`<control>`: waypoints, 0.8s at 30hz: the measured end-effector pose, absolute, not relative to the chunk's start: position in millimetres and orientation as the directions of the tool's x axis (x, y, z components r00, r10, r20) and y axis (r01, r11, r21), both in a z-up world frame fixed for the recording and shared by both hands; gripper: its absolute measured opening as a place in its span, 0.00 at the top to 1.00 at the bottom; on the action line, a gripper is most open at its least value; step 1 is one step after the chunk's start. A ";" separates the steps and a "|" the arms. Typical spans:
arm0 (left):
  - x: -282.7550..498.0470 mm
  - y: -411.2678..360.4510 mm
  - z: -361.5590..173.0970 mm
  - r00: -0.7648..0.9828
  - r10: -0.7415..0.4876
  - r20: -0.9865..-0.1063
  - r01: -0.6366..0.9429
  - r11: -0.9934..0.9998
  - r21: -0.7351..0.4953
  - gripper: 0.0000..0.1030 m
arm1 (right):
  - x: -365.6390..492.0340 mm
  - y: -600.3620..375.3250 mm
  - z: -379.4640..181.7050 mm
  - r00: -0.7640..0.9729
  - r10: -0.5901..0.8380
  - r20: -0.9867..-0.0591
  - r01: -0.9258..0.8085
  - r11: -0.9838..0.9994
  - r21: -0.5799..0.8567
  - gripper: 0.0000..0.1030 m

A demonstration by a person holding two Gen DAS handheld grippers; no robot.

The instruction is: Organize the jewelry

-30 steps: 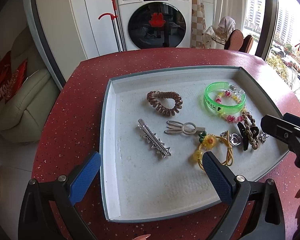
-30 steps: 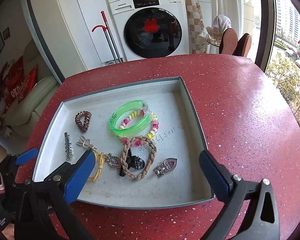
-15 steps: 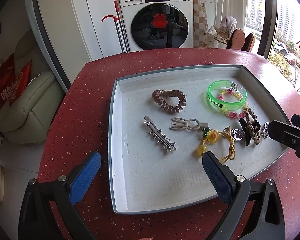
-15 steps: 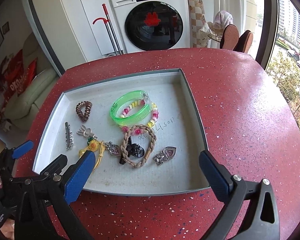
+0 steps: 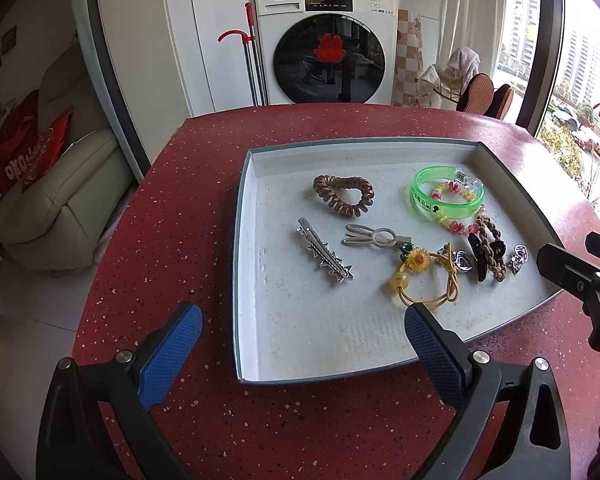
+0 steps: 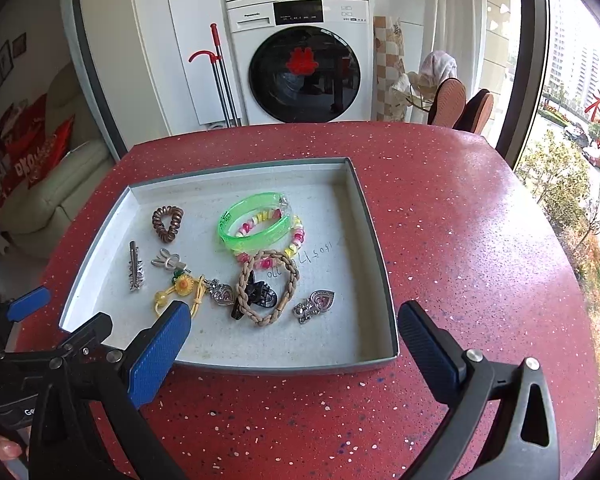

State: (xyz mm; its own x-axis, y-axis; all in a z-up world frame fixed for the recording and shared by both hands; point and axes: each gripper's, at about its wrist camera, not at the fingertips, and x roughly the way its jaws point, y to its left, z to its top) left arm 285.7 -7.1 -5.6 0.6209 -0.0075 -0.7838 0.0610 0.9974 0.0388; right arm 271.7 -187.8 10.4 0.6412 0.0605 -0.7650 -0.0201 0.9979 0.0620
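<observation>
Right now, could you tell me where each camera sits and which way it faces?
Left wrist: rides the left gripper at the tray's near-left corner, facing the washing machine; own blue pads show, right gripper at the frame's right edge.
Right wrist: rides the right gripper at the near-right corner, same heading; left gripper at lower left.
Shared: tray, green bangle, washing machine.

Beyond my red speckled table [image 6: 460, 240] stands a white front-loading washing machine [image 5: 324, 44] set among white cabinets, with a red-handled mop [image 5: 252, 56] leaning beside it. To the left I see a cream sofa [image 5: 56, 208] with red cushions. On the right, daylight pours through a tall window [image 6: 572, 100]; the chairs [image 6: 460, 108] there seem brown.
</observation>
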 end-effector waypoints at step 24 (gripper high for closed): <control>205.3 -3.4 9.8 0.763 0.029 -0.645 0.000 0.999 0.044 0.00 | 186.5 -183.5 15.4 0.745 0.045 -0.666 -0.018 0.999 0.047 0.00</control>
State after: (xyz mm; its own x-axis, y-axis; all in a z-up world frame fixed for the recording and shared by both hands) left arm 205.3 -3.4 9.8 0.7634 0.0286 -0.6453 -0.0003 0.9990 0.0438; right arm 186.5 -183.5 15.4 0.7447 0.0448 -0.6659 -0.0178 0.9987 0.0472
